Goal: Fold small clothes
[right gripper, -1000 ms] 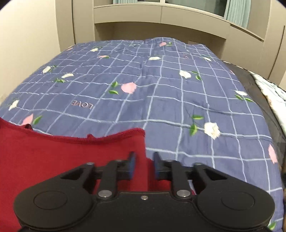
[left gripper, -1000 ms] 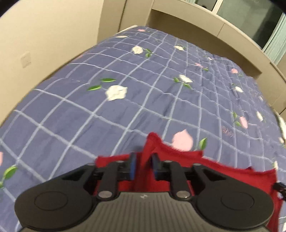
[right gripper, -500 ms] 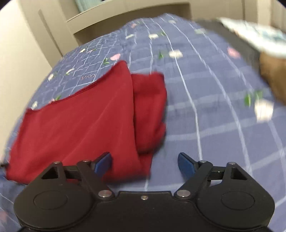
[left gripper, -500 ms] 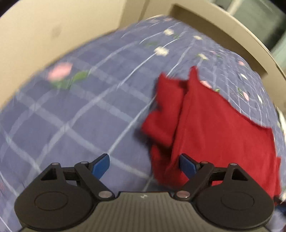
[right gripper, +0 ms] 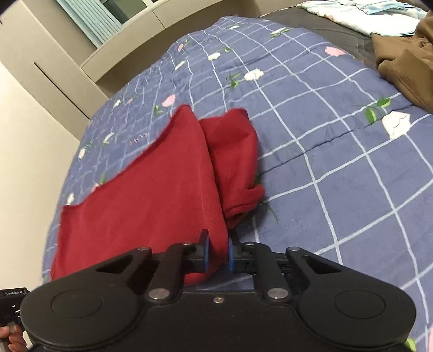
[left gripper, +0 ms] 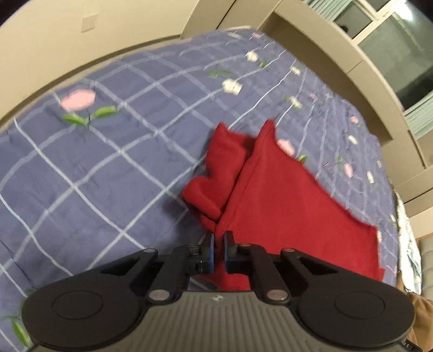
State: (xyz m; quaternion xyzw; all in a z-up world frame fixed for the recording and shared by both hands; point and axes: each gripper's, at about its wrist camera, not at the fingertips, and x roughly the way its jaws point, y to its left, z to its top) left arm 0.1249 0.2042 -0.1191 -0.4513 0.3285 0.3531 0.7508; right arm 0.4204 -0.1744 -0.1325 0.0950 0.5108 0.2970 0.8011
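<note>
Left claw (left gripper: 219,239): jaws drawn almost together, a narrow gap between the blue pads. The near corner of the red garment (left gripper: 284,195) lies in that gap, pinched at its fold edge.

Right claw (right gripper: 218,241): jaws close together, a thin strip of the garment (right gripper: 151,195) caught between the pads at its near corner.

Garment: red knit, lying on the bed quilt (left gripper: 94,162). In the left view it spreads ahead and to the right of the claw as a broad flat panel. A folded sleeve (left gripper: 216,173) lies just ahead and slightly left, touching the panel along a crease. In the right view the panel runs ahead and to the left of the claw. Another sleeve (right gripper: 235,159) lies ahead and slightly right, beside the panel, its cuff nearest the claw.

Quilt (right gripper: 338,151): blue-grey, white grid lines, scattered pink and white flowers with green leaves. It covers the bed on every side of both claws.

Brown cloth (right gripper: 406,56): heaped far ahead and to the right of the right claw, at the quilt's edge. Pale printed fabric (right gripper: 360,15): beyond it, at the far right.

Cream wall (left gripper: 81,32): ahead and left of the left claw. Window (left gripper: 392,48): far ahead, right.

Some motion blur in both views.
</note>
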